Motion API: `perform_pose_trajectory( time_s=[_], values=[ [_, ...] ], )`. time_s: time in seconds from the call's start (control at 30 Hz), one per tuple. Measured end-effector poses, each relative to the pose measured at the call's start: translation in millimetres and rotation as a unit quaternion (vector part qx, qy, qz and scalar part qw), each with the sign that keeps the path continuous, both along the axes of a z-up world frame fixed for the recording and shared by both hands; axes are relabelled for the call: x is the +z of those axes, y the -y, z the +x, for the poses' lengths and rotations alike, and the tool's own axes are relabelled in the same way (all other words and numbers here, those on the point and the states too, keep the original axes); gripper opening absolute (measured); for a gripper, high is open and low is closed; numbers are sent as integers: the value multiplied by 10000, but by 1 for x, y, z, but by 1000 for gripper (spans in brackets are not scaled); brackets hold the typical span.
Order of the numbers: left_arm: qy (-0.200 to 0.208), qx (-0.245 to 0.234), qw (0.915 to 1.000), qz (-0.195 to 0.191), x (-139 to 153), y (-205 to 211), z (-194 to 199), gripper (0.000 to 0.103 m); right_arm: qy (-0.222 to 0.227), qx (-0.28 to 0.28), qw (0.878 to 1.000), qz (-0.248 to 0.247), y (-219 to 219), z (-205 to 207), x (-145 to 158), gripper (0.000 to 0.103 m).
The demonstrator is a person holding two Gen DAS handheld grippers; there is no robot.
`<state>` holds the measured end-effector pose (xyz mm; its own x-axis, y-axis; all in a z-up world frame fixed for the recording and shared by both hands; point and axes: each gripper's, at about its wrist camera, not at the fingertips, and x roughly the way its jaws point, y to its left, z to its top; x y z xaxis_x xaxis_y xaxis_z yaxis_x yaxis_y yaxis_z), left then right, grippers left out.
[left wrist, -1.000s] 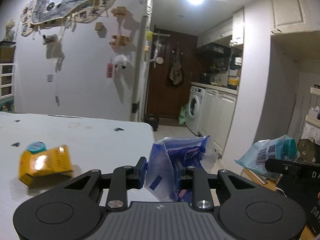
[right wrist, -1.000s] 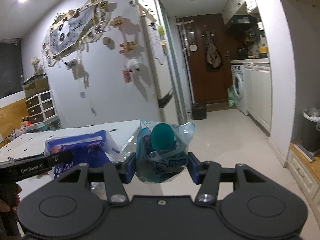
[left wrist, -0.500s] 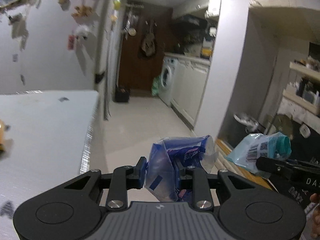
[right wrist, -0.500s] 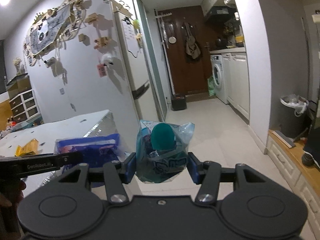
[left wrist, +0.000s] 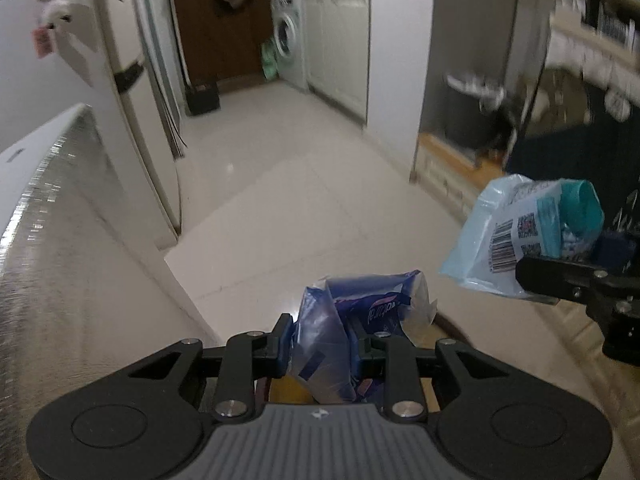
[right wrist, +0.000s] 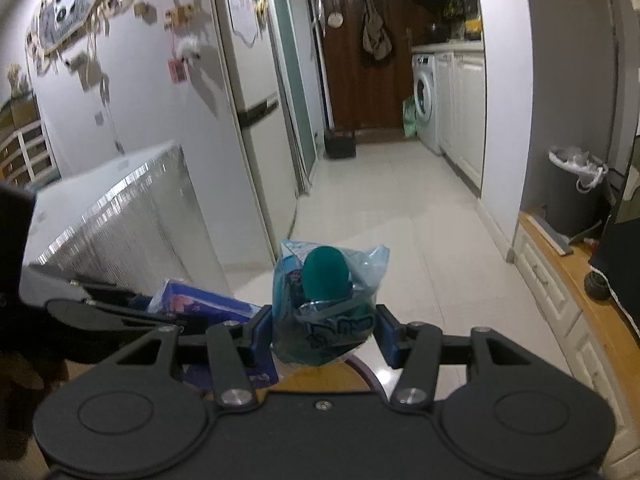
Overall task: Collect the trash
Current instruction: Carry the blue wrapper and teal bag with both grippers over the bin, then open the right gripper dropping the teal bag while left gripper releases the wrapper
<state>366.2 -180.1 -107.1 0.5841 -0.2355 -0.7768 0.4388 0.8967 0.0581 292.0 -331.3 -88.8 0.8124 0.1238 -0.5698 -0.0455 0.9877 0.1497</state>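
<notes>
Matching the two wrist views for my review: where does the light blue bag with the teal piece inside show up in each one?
Left wrist: light blue bag at the right edge, held by the right gripper.
Right wrist: same bag low at centre, clamped between the jaws.
Shared landmark: washing machine down the hallway.

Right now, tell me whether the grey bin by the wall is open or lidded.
Open. The grey bin shows no lid; its white liner is folded over the rim.

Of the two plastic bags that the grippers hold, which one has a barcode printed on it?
The light blue bag in the right gripper: the left wrist view shows a barcode and square codes on it. The dark blue bag in the left gripper shows only lettering.
</notes>
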Motion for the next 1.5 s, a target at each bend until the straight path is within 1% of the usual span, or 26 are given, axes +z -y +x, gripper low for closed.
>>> perform_pose_trajectory(
  time_s=[0.13,0.23,0.37,0.5,0.57,0.67,0.73,0.93,1.03,1.13,1.17,1.2,1.33,1.5],
  values=[
    [-169,-65,9994,298,-20,6,10,30,-397,126,9991,-115,1,13,-24,54],
    [-427,-178,9969,638,-39,9,14,30,-731,255,9968,-186,-1,24,-42,54],
    [-626,-295,9945,783,-49,11,17,30,-1169,430,9921,-125,-4,35,-65,54],
    [-751,-446,9901,1097,-63,15,18,30,-1537,612,9860,-208,-12,44,-83,54],
    [-817,-505,9876,1238,-69,16,18,30,-1683,747,9825,-290,-19,46,-89,54],
    [-844,-611,9824,1549,-78,21,17,30,-1906,943,9763,-400,-28,49,-98,54],
    [-878,-673,9798,1665,-83,23,18,30,-2041,1044,9721,-503,-33,51,-103,54],
    [-1004,-867,9736,1857,-93,30,19,30,-2249,1155,9657,-592,-37,56,-111,55],
    [-1022,-911,9719,1913,-97,31,18,31,-2290,1152,9647,-609,-38,56,-114,58],
    [-996,-880,9730,1889,-97,32,17,32,-2265,1181,9647,-638,-39,57,-116,62],
    [-980,-862,9735,1876,-97,31,17,31,-2256,1197,9647,-640,-39,57,-118,65],
    [-965,-840,9742,1857,-96,29,17,32,-2241,1202,9650,-641,-37,56,-118,66],
    [-895,-765,9766,1800,-93,27,16,32,-2212,1261,9651,-612,-35,51,-119,67],
    [-860,-807,9769,1780,-92,28,14,33,-2223,1295,9641,-653,-33,46,-120,67]
  ],
)
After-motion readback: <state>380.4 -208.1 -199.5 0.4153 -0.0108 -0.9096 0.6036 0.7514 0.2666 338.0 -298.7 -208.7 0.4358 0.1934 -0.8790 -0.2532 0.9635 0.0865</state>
